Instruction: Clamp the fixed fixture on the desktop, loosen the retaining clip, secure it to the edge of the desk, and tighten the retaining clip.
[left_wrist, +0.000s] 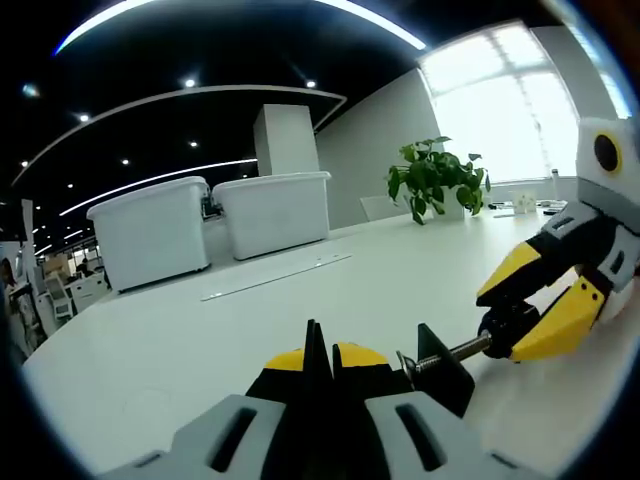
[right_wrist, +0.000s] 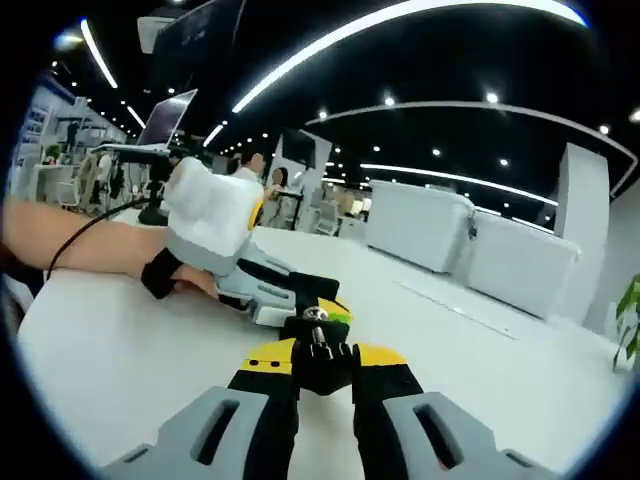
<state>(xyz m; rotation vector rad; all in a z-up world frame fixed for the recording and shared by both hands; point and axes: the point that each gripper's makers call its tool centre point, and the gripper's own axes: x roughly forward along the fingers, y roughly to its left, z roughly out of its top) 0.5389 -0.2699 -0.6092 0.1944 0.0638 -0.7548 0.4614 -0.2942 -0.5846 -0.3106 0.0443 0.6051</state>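
**a:** where's the clamp rn? which gripper has what?

**b:** the black clamp (left_wrist: 440, 365) sits on the white desk (left_wrist: 200, 340), not at the edge yet afaict. left gripper (left_wrist: 325, 365) has its yellow-tipped jaws pressed together on the clamp body, low center in the left gripper view. right gripper (left_wrist: 545, 310) comes in from the right side there and its jaws are pinching the knob end of the screw (left_wrist: 450, 352).

**a:** and from the other cam?

**b:** right gripper view looks straight down the screw (right_wrist: 318, 330). its own jaws (right_wrist: 322, 362) are closed round the knob, and the left gripper (right_wrist: 285, 295) is right behind it holding the clamp (right_wrist: 322, 318), a person's hand (right_wrist: 190, 280) on it.

**a:** so the axis?

**b:** that's the key bit imo. screw's long axis runs from the left jaws out toward the right jaws, roughly flat along the desk, and lines up w/ the right gripper's own forward axis. so loosening looks like a roll of the right wrist about that line while left holds the body steady. right is the one on the clip, left is just the anchor. can't tell how far the screw's wound in.
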